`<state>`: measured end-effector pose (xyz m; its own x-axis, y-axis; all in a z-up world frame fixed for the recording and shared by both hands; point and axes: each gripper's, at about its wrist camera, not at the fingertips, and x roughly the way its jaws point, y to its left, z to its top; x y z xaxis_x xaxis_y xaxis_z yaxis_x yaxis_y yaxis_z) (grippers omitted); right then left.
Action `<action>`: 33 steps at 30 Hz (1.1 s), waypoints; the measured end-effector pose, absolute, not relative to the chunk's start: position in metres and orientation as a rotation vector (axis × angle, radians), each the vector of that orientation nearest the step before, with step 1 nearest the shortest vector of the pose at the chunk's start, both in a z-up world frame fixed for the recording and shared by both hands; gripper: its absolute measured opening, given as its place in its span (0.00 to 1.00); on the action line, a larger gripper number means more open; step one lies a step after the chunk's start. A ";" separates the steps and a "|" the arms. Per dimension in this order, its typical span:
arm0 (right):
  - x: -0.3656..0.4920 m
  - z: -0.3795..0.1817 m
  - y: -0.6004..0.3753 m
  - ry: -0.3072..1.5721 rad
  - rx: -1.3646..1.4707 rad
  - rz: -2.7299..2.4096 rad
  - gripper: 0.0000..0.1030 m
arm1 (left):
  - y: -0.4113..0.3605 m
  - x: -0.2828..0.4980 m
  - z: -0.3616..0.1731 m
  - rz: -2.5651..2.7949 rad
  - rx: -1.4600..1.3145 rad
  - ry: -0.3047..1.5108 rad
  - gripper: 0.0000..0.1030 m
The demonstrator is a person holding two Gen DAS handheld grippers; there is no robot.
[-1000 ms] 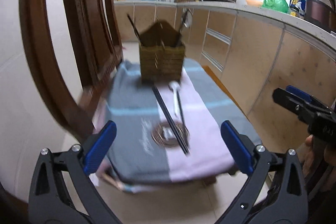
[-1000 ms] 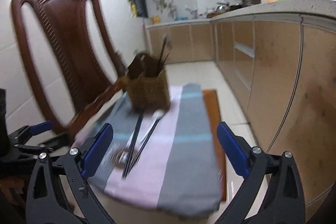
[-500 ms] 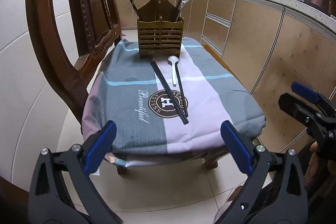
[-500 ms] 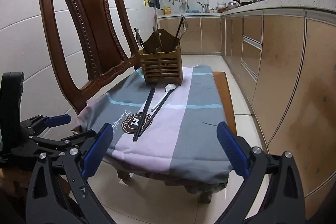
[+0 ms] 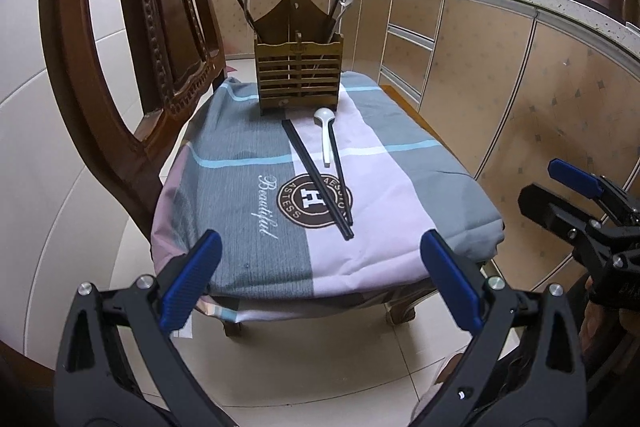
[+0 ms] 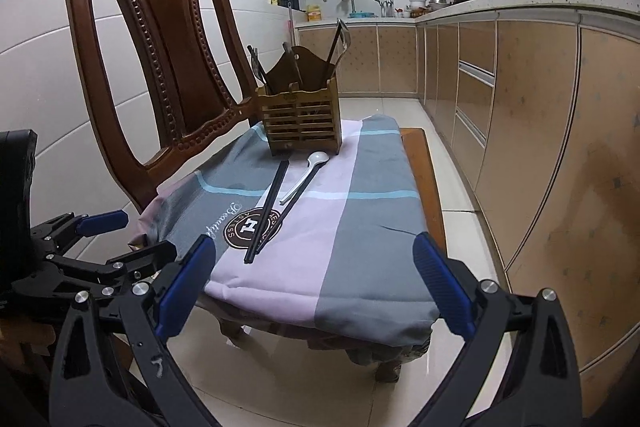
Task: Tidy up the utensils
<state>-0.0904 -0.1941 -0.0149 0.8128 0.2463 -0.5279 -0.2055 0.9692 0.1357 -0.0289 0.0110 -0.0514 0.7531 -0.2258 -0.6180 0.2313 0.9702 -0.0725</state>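
Ahead of my grippers a chair seat (image 5: pixel 404 107) carries a checked cloth (image 5: pixel 240 187); on it lie chopsticks (image 5: pixel 316 179), spoon (image 5: pixel 326 135), wooden holder (image 5: pixel 299 75).

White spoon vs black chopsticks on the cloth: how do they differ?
The spoon is white and short, with a rounded bowl; the chopsticks are black, longer, thin straight sticks. The spoon is a single piece; the chopsticks are a pair, meeting at the near end. The spoon lies close to the holder; the chopsticks reach across the round logo. Both lie flat on the cloth, outside the holder, ungripped.
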 end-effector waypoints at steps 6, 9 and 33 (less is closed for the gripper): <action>-0.089 -0.015 -0.192 0.573 0.073 0.247 0.94 | 0.009 -0.026 -0.053 -0.251 0.009 0.681 0.95; -0.088 -0.016 -0.193 0.574 0.078 0.249 0.94 | 0.008 -0.025 -0.053 -0.252 0.011 0.683 0.95; -0.074 -0.019 -0.201 0.600 0.134 0.240 0.94 | 0.004 0.098 -0.036 -0.180 0.031 0.792 0.75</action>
<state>-0.0742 -0.2012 -0.0188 0.7987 0.2614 -0.5420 -0.1841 0.9637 0.1935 0.0975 0.0041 -0.0362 0.6879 -0.1487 -0.7104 0.1720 0.9843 -0.0395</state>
